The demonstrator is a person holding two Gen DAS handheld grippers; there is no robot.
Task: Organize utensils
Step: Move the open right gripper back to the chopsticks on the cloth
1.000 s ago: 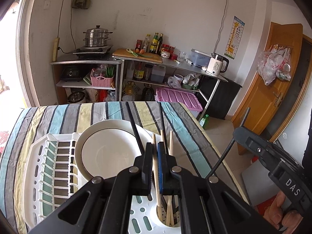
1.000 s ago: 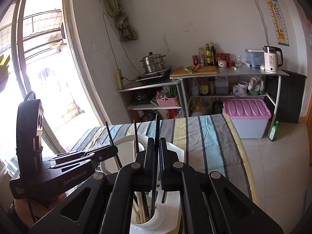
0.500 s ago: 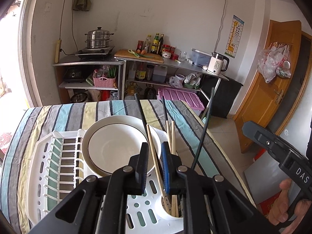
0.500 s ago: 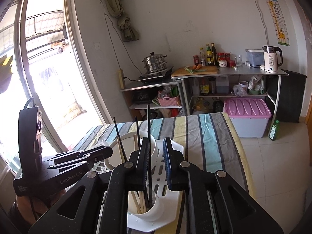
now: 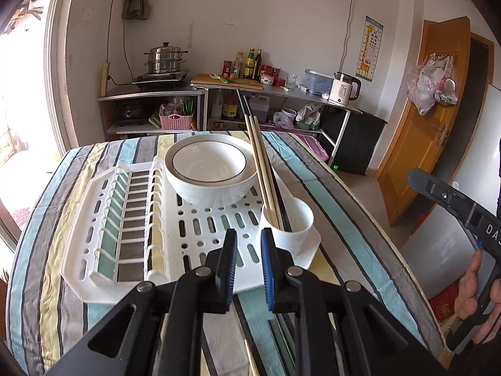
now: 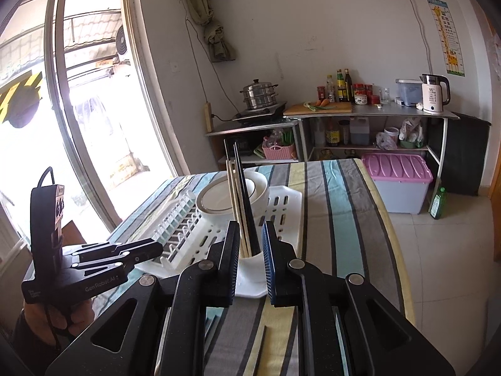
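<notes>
Several wooden and black chopsticks (image 5: 262, 169) stand in a white utensil cup (image 5: 291, 222) at the right corner of a white dish rack (image 5: 131, 219). My left gripper (image 5: 248, 238) is open and empty, just in front of the rack and the cup. My right gripper (image 6: 250, 232) is open and empty, just short of the same cup (image 6: 250, 260) with its chopsticks (image 6: 239, 200). A loose wooden chopstick tip (image 5: 250, 357) and a dark chopstick (image 6: 261, 344) lie on the cloth under the grippers.
Two stacked white bowls (image 5: 210, 169) sit on the rack. The rack stands on a striped tablecloth (image 5: 344, 219). The left gripper's body (image 6: 78, 269) shows at the left of the right wrist view. Kitchen shelves (image 5: 219, 100) and a pink bin (image 6: 397, 172) stand behind the table.
Both grippers have opened, let go of their chopsticks into the cup, and pulled back and up from it. The chopsticks now stand free in the cup.
</notes>
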